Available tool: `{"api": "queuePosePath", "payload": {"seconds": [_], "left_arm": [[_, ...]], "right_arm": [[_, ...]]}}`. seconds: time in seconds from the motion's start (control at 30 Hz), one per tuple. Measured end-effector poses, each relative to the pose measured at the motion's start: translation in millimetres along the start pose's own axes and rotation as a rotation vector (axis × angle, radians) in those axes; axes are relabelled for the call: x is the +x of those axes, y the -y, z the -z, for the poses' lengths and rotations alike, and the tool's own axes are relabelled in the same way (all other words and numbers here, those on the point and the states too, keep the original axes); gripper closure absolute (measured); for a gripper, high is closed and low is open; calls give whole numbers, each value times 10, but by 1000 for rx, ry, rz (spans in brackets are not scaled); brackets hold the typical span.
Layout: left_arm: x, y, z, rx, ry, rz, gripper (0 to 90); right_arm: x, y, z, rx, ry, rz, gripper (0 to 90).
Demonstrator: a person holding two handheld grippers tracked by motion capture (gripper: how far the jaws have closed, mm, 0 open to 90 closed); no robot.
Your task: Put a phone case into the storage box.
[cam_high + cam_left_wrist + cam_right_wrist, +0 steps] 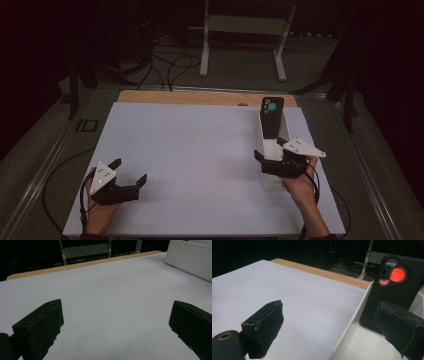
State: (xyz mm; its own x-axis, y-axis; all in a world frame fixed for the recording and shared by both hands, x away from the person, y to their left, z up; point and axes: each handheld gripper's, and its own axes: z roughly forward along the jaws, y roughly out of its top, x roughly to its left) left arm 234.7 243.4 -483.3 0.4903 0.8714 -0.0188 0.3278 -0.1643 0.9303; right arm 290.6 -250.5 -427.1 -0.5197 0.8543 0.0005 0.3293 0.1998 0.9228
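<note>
**Two open grippers, one phone standing in its box**

Two grippers sit low at the near edge of the white table [200, 150], both with jaws spread wide and nothing between them. The left gripper [131, 172] rests over bare tabletop, well apart from the work. The right gripper [272, 150] is at the near end of the white box [272, 182], one jaw outside its left wall and the other over its inside, as the right gripper view shows.

The black phone [273, 117] stands upright, leaning in the far part of that box, its back with the round camera cluster facing the person. The step in hand looks like reaching in to take it. To do that well, I would bring the right gripper forward so both jaws clear the box wall, then close on the phone's long edges low on the body, since a high pinch could tip it. The left gripper could steady the box.

The white sheet is smooth and bare, with a wooden edge [200, 97] at the far side. Beyond lie loose cables [170, 65], a white stand frame [245, 30] and a dark room.
</note>
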Motion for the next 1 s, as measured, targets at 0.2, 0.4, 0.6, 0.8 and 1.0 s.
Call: {"api": "queuePosePath", "payload": {"seconds": [0.2, 0.4, 0.6, 0.8, 1.0], "left_arm": [[-18, -25, 41, -35, 22, -3, 0], [-33, -32, 49, -45, 30, -10, 0], [-40, -32, 56, -52, 33, -14, 0], [-46, -24, 54, -48, 31, -20, 0], [-71, -21, 34, -37, 32, -32, 0]], "right_arm": [[116, 207, 91, -44, -33, -1, 81], [127, 333, 134, -72, -48, -13, 81], [115, 492, 193, -112, -56, -16, 89], [105, 573, 247, -124, -47, -9, 89], [111, 586, 247, -118, -50, 4, 89]]}}
